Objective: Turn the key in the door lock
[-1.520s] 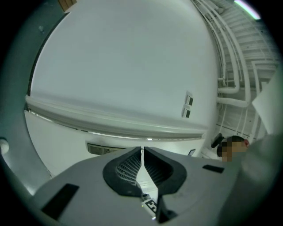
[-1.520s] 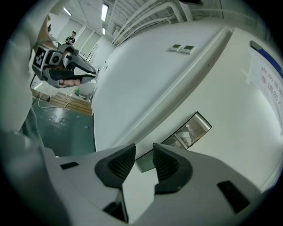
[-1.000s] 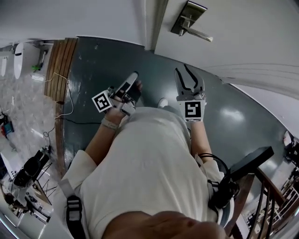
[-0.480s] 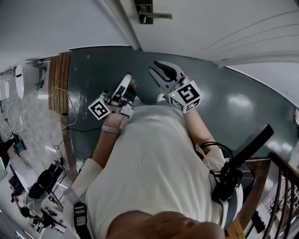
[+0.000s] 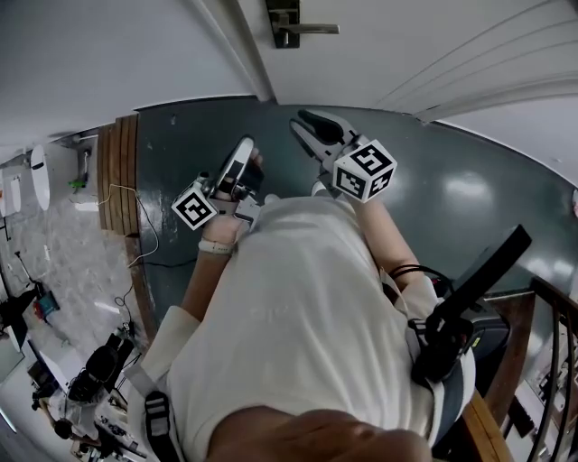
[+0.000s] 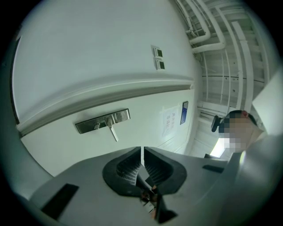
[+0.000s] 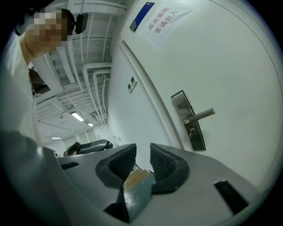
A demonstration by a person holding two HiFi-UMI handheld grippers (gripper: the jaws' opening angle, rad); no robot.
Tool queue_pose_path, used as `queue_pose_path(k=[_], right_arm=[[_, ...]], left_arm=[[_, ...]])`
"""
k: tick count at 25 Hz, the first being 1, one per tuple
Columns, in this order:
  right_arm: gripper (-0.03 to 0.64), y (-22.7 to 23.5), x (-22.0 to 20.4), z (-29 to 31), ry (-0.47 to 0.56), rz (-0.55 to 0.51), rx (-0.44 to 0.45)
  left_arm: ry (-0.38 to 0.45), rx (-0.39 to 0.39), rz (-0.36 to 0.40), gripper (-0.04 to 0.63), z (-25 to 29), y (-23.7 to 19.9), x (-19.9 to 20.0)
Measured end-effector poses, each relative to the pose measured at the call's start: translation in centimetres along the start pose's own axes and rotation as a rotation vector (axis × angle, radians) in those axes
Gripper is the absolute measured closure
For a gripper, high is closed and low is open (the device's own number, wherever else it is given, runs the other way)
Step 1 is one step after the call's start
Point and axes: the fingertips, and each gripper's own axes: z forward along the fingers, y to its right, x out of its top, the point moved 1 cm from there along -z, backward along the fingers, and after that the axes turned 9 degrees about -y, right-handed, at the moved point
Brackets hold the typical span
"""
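The door's metal lock plate (image 5: 286, 20) with its lever handle (image 5: 316, 30) is at the top of the head view. My right gripper (image 5: 303, 126) points up toward it from below, rolled to one side, well short of the door. Its jaws stand apart with nothing between them (image 7: 143, 152); the lock plate (image 7: 188, 121) and handle (image 7: 201, 116) lie ahead to the right. My left gripper (image 5: 246, 146) is lower left and shut to a thin slit (image 6: 142, 152); whether it pinches anything I cannot tell. It faces the lock plate (image 6: 102, 121). No key shows clearly.
The white door fills the top of the head view, with its frame edge (image 5: 237, 54) left of the lock. A paper notice (image 7: 166, 20) hangs higher on the door. Dark green floor (image 5: 181, 153) lies below, a wooden strip (image 5: 120, 171) at left, a stair railing (image 5: 542, 379) at lower right.
Both grippers have come up toward the door. The right gripper has rolled, so its marker cube now shows a corner. The lock has shifted from upper right to top centre of the head view.
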Motion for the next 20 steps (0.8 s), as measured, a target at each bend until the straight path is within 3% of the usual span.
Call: queue_pose_path(k=[7,13,20], right_arm=[[0.531,1.2,-0.8,1.1,0.024,0.106,-0.018],[0.531,0.3,0.0,0.9,0.092,0.088,0.015],[0.531,0.1,0.9,0.3,0.126,0.087,0.032]], left_arm=[[-0.01,0.011,0.005,0.584,-0.4,-1.5,0.2],[-0.064,0.031,0.122,0.585,0.0,-1.0,0.6],[-0.065,0.028,0.131,0.585,0.3,-0.5,0.9]])
